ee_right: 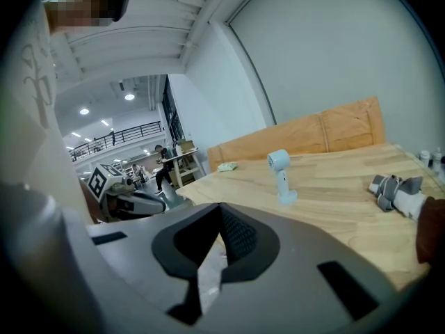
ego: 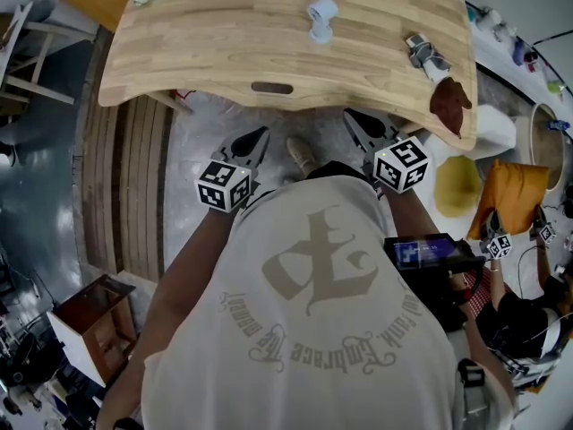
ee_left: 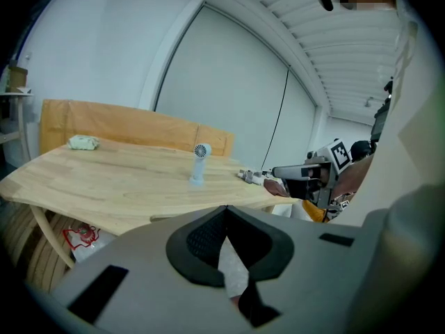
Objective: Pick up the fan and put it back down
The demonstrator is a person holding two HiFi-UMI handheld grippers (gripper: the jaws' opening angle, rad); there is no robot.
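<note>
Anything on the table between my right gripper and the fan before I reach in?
Nothing visible. The right gripper, shut and empty, is short of the near edge of the table, and only bare wood lies between it and the upright fan. The grey bundle lies off to the right, clear of that line.

I hold my left grey claw (ego: 254, 141) and right grey claw (ego: 360, 122) side by side before my chest, both pointing forward, jaws together, empty.
</note>
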